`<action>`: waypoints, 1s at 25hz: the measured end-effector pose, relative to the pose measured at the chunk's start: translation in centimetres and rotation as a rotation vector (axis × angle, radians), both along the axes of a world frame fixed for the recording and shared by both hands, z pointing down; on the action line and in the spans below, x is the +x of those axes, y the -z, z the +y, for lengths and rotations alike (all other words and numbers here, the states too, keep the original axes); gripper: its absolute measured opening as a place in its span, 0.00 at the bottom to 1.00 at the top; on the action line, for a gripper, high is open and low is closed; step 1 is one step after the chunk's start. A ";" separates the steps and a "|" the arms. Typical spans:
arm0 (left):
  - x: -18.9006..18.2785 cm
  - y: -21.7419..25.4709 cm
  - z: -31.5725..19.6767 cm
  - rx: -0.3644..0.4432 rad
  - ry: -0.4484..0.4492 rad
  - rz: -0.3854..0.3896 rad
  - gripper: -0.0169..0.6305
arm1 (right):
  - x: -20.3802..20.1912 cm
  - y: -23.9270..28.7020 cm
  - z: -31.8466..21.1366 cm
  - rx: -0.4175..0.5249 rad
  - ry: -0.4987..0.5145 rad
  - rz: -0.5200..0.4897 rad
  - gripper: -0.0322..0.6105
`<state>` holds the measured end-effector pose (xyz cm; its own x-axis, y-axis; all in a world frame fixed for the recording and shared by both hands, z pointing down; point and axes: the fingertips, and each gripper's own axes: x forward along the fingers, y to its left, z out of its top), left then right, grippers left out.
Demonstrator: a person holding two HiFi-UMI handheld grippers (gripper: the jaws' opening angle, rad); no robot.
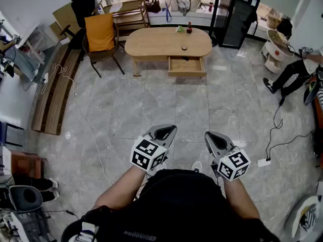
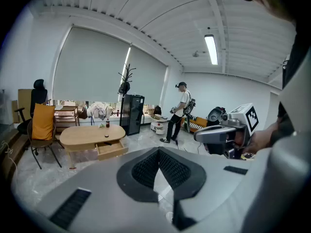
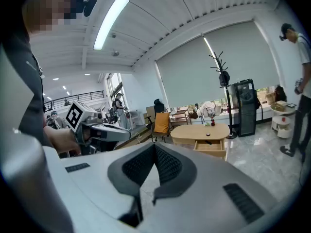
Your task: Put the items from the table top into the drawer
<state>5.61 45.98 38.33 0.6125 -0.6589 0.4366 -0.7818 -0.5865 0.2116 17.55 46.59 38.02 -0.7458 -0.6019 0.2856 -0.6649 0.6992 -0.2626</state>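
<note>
An oval wooden table (image 1: pixel 161 43) stands far ahead across the tiled floor, its drawer (image 1: pixel 186 66) pulled open at the front. On top are a dark bottle (image 1: pixel 189 27), a green item (image 1: pixel 180 29) and a small round dark object (image 1: pixel 184 47). My left gripper (image 1: pixel 169 129) and right gripper (image 1: pixel 211 135) are held close to my body, far from the table, both shut and empty. The left gripper view shows its shut jaws, the table (image 2: pixel 87 135) and the bottle (image 2: pixel 107 123). The right gripper view shows the table (image 3: pixel 201 131) and the open drawer (image 3: pixel 210 146).
A chair with an orange cushion (image 1: pixel 100 33) stands left of the table, a black cabinet (image 1: pixel 235 15) to its right. A person (image 1: pixel 295 68) is at the right edge. A cable and power strip (image 1: pixel 263 162) lie on the floor near my right. Wooden boards (image 1: pixel 53 92) lie at left.
</note>
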 end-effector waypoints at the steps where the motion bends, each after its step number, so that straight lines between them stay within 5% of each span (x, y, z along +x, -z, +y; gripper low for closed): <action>1: -0.1 0.0 -0.1 0.001 -0.002 0.000 0.03 | -0.2 0.0 -0.1 0.002 -0.001 -0.001 0.05; 12: -1.4 0.5 -0.5 0.016 0.003 0.001 0.03 | -0.7 0.1 -0.3 -0.002 -0.010 -0.001 0.05; 25: -5.4 -2.5 0.6 -0.075 -0.027 0.029 0.03 | -6.3 -2.6 0.5 -0.099 0.064 0.081 0.06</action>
